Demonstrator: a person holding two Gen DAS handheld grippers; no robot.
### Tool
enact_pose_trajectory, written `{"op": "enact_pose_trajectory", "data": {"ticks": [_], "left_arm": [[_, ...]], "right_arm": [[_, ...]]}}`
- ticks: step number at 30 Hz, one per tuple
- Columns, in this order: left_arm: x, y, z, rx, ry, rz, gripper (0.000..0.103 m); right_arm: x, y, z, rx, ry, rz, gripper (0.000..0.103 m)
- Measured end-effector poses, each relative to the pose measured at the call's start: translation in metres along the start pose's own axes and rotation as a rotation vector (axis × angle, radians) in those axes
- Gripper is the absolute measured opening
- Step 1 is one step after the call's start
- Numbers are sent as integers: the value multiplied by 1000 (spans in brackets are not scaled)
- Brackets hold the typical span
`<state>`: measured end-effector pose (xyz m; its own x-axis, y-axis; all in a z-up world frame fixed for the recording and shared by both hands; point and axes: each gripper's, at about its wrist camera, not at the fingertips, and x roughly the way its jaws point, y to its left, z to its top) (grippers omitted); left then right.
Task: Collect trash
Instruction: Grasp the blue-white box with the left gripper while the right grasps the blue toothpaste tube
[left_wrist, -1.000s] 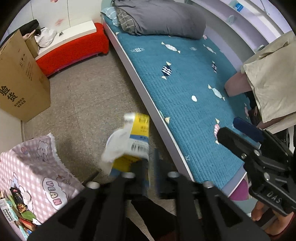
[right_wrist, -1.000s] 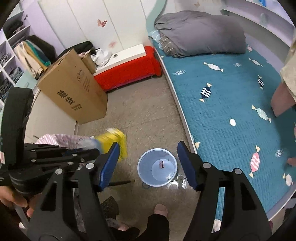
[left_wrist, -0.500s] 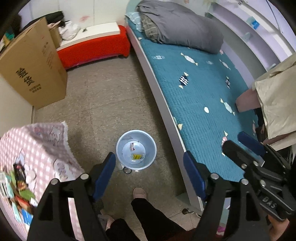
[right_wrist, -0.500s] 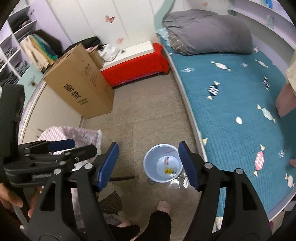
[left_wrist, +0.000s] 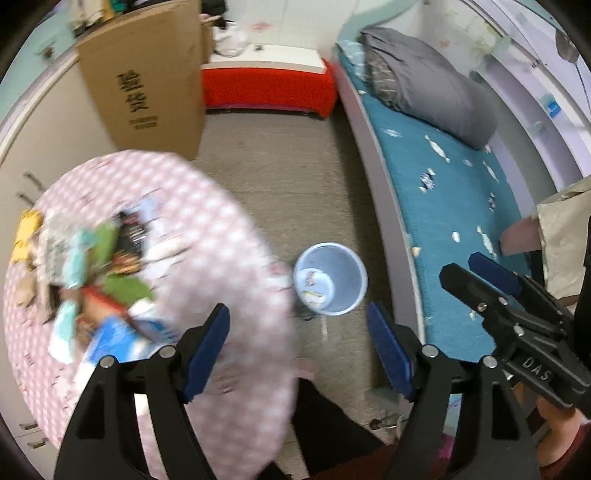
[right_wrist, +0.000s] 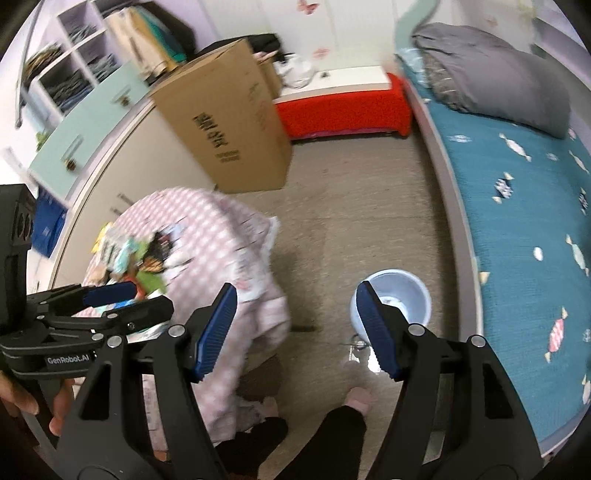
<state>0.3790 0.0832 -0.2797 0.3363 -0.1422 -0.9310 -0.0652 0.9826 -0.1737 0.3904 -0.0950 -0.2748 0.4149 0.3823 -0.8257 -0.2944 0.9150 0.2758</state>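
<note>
— Between the spread fingers of the left gripper (left_wrist: 297, 345), what sits there?

— A pale blue bin (left_wrist: 330, 277) on the floor, 2 wrappers already inside. Both tools gape with nothing held; the right gripper (right_wrist: 297, 326) hangs beside the bin too.

— And the rest of the trash?

— Left of the fingers, a blurred heap of wrappers (left_wrist: 92, 266) on the pink checked table (left_wrist: 221, 229). Likely the next pick. The table edge and the bed (left_wrist: 436, 206) hem the bin in.

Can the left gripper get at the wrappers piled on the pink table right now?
Probably yes: the left gripper is open and empty above the pink table, with nothing covering the wrappers.
</note>
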Motion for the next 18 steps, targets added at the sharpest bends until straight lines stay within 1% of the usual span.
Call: {"op": "enact_pose_trajectory", "data": {"ticks": [3,6,7,9,11,13,14,17,18], "left_arm": [[-13,44,-23,43,-10,68,75],[-21,87,-43,71,-7,103,76],[-21,99,-48,81,1,108,78],[-18,121,-57,109,24,128,79],[-11,142,-67,148,55,148,82],[-3,155,-71,168,77,162,82],[2,160,-73,175,89,157,82],[17,166,-76,200,124,156,82],[22,165,-76,213,133,144,82]], "right_arm": [[9,43,-15,-10,18,19,67],[21,85,-32,-27,34,36,68],[25,95,-36,-29,40,39,68],[34,117,-46,-15,47,44,68],[40,130,-55,-8,53,42,68],[48,144,-62,-4,61,35,68],[50,147,-64,0,66,33,68],[56,159,-71,15,74,14,68],[57,160,-73,21,78,3,68]]}}
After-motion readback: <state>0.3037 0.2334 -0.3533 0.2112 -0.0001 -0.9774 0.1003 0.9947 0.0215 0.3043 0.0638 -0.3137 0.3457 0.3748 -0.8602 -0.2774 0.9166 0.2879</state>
